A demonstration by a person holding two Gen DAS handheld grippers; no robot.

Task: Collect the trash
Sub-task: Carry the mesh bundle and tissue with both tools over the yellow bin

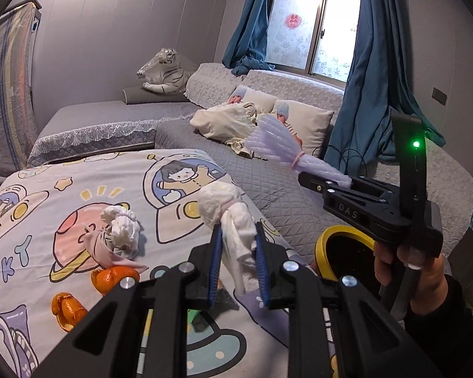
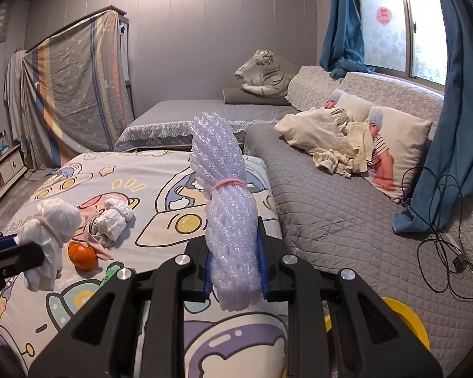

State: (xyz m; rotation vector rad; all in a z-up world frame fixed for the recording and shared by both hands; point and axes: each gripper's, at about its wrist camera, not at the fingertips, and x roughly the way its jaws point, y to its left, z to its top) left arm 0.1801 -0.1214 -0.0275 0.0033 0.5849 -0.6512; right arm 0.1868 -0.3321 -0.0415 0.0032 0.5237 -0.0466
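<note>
My left gripper (image 1: 238,230) is shut on a white tissue bundle (image 1: 227,201) tied with a pink band, lifted above the cartoon-print bedspread (image 1: 179,170). My right gripper (image 2: 235,245) is shut on a lilac foam-net bundle (image 2: 217,163), also bound with a pink band and held above the bed. In the left wrist view the right gripper (image 1: 324,182) and its foam net (image 1: 274,145) hang over a yellow-rimmed bin (image 1: 343,231). On the bedspread lie a crumpled tissue (image 1: 123,230), a pink scrap (image 1: 97,245) and orange peels (image 1: 113,278).
Two dolls under a cream blanket (image 2: 324,132) lie on pillows on the grey quilted bed (image 2: 331,214). A black cable (image 2: 441,245) trails near the blue curtain (image 2: 451,126). A plush white tiger (image 2: 261,75) sits at the back. The bin's yellow rim (image 2: 406,321) shows low right.
</note>
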